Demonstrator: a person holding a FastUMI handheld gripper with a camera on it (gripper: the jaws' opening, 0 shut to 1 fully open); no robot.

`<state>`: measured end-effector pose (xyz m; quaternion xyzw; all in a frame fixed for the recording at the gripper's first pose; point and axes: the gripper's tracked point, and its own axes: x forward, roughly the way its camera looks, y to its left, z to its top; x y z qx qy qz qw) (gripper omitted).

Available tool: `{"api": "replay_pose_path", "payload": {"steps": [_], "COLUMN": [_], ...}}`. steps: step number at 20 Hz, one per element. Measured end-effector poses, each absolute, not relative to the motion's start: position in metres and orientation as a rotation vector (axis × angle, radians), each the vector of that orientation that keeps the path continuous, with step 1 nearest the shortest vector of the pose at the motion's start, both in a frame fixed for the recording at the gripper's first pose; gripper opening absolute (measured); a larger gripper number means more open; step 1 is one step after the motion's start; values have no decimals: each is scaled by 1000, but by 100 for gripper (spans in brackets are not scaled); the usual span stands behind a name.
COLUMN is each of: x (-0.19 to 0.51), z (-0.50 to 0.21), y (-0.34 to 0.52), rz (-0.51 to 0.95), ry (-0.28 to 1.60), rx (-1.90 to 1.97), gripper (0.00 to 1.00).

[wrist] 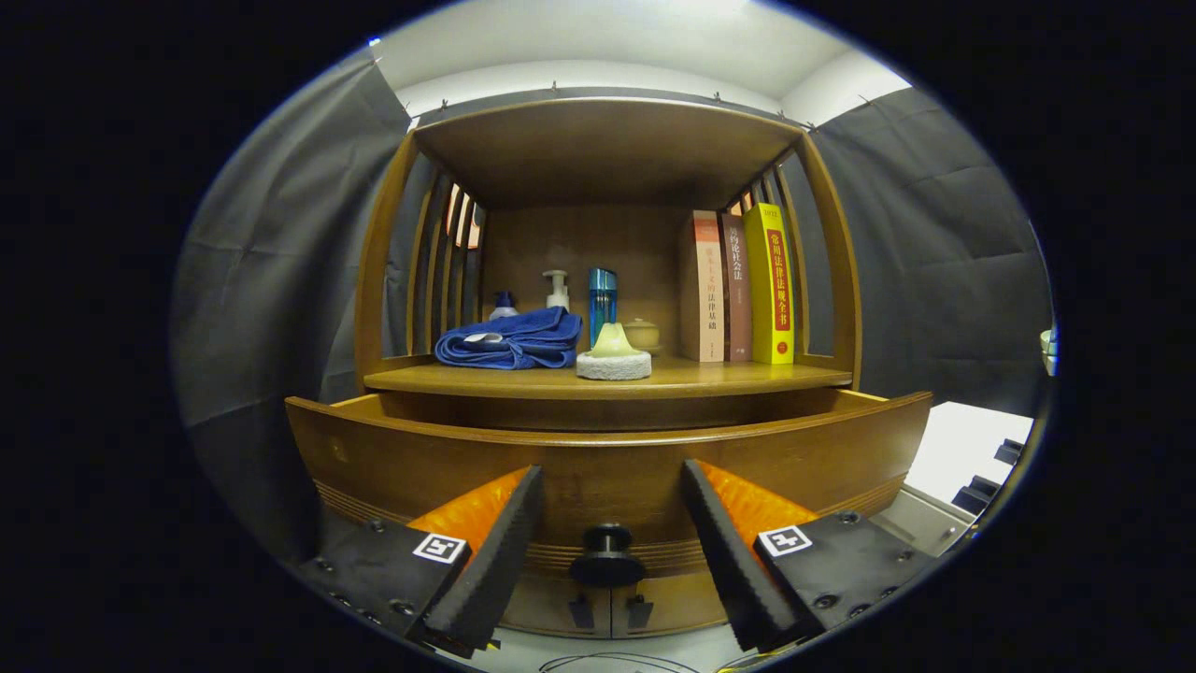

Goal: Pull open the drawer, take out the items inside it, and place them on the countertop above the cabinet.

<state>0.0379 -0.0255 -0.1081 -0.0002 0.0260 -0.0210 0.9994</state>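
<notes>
A wooden cabinet [607, 280] stands against the booth's dark cloth wall, its slatted left side [439, 271] rising beside the worktop [523, 379] above the drawer. On that worktop, starting at the left, a folded blue towel [512, 339] lies with a small blue-capped bottle [504, 304] just behind it and a white pump bottle [557, 289] near its right end. Next comes a tall blue container [603, 301], and just in front of it a pale cone-shaped piece sitting on a round white base [613, 353]. A small lidded jar [642, 333] stands behind that, close to the back wall. Further right, three upright books [738, 285] lean together against the cabinet's right side, the outermost one yellow. Below the worktop the drawer [607, 458] is pulled partly out, its curved wooden front facing the camera; what lies inside it cannot be seen from this angle. The drawer's dark round knob [607, 553] sits low on the front, directly between the two fingers of the claw [609, 547]. The claw is spread wide, its fingers standing apart on either side of the knob without touching it, and it has hold of nothing. At the far right, a white surface [962, 444] lies beside the cabinet.
</notes>
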Motion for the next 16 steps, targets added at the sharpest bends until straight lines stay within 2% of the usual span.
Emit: {"api": "replay_pose_path", "payload": {"steps": [16], "x": [115], "z": [-125], "y": [-26], "rz": [-39], "ry": [83], "rx": [-12], "gripper": [98]}}
